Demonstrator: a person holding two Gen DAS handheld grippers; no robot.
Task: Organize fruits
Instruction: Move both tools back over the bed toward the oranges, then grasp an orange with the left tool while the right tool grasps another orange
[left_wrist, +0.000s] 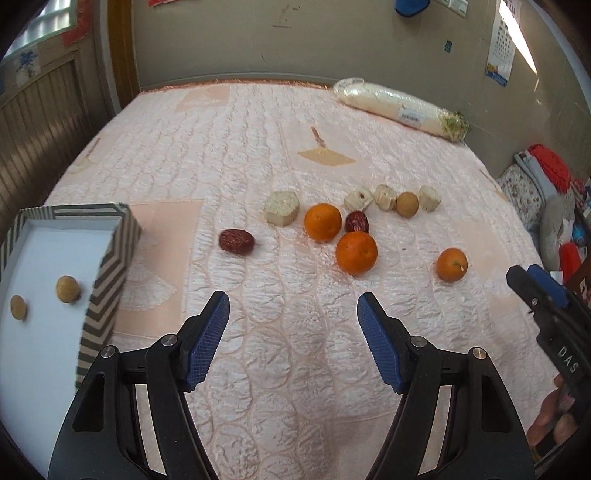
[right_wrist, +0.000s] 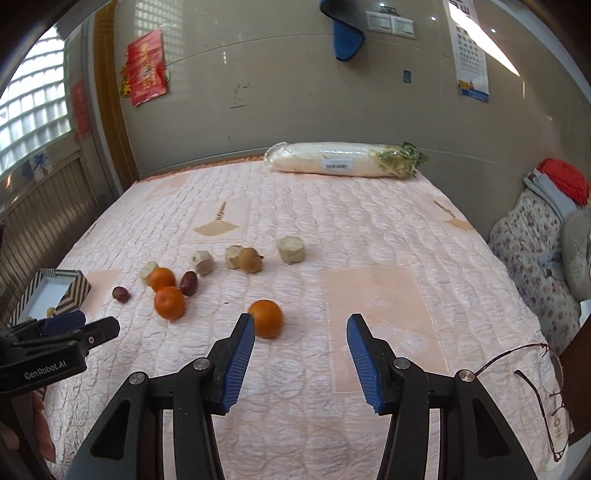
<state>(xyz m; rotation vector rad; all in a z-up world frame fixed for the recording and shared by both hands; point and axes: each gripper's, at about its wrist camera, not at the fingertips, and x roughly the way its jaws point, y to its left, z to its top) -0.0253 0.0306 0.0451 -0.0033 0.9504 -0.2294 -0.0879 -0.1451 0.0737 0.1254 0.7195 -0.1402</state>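
**Both Claws Empty Over a Half-Sorted Spread**

While two small tan fruits (left_wrist: 67, 289) already lie on the white floor of the striped box (left_wrist: 110, 269) at the far left, most of the fruit waits on the quilted pink cloth (left_wrist: 258, 147) — a sign, most likely, that the box is the collecting place and sorting has only begun. It sits at the cloth's left edge, near the left gripper (left_wrist: 293, 314), probably so that hand can drop into it easily.

Moving rightward, a dark red date (left_wrist: 236, 241) lies alone, its long axis running roughly left to right across the left wrist view. Next comes a pale cut chunk (left_wrist: 282, 208), then an orange (left_wrist: 322, 222) with a second date (left_wrist: 357, 222) just beside it; this one seems to lie more upright in the view. A second orange (left_wrist: 356, 253) sits nearer, touching or nearly touching the first — which cannot be told. Behind them runs a row of smaller pale chunks (left_wrist: 386, 196) with another tan fruit (left_wrist: 407, 204) among them. A third orange (left_wrist: 452, 264) lies apart to the right, its stem end turned toward the right.

The left gripper hangs with jaws spread and nothing between them, aimed at bare cloth short of the cluster. The right gripper (right_wrist: 301, 336) is likewise parted and empty; the lone orange (right_wrist: 266, 318) lies just beyond its left finger, so it looks the likelier next pick.

Against the far wall a long wrapped radish (left_wrist: 399, 105) lies with its leafy end pointing right.
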